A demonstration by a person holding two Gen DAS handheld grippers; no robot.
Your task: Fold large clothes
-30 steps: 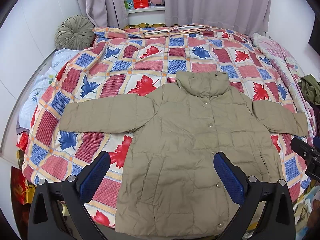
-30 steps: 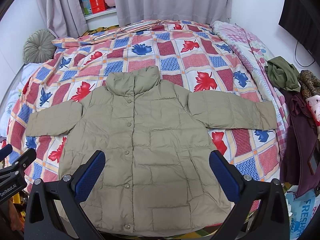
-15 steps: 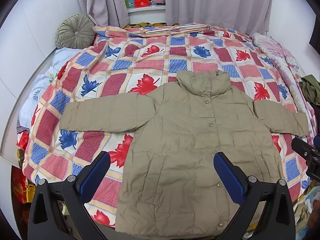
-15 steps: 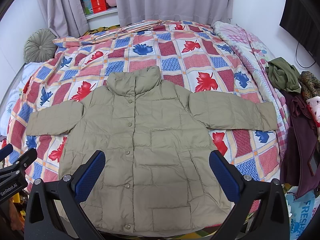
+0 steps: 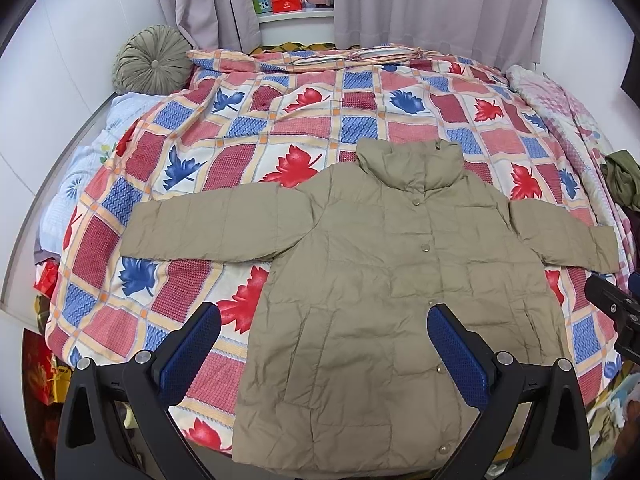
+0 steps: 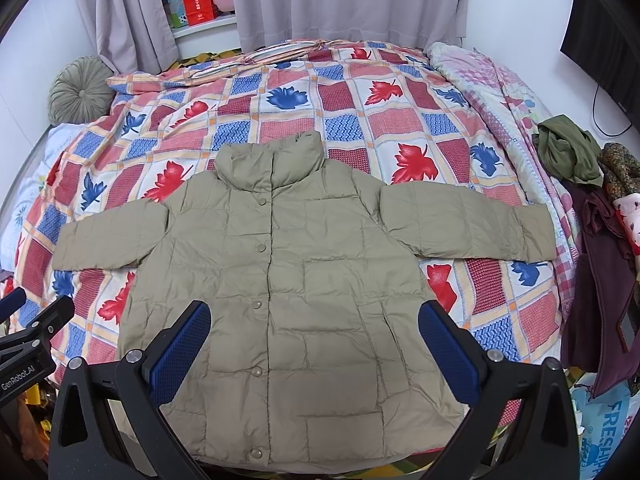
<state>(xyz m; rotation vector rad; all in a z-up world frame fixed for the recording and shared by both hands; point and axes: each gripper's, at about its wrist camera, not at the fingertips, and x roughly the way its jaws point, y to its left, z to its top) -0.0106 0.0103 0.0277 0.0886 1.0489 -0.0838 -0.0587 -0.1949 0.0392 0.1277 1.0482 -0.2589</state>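
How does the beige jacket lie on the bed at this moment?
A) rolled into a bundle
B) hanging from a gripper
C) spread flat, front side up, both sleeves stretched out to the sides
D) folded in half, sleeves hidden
C: the jacket lies flat on the bed cover with its snap buttons facing up and both sleeves out sideways; neither open gripper touches it.

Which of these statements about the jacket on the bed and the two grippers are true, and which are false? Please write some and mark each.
1. The khaki jacket lies flat, buttoned, both sleeves spread out. True.
2. The left gripper is shut on a sleeve. False: open, holding nothing.
3. The right gripper is open. True.
4. The bedspread is plain white. False: red and blue leaf checks.
5. A round green cushion sits at the bed's far left corner. True.
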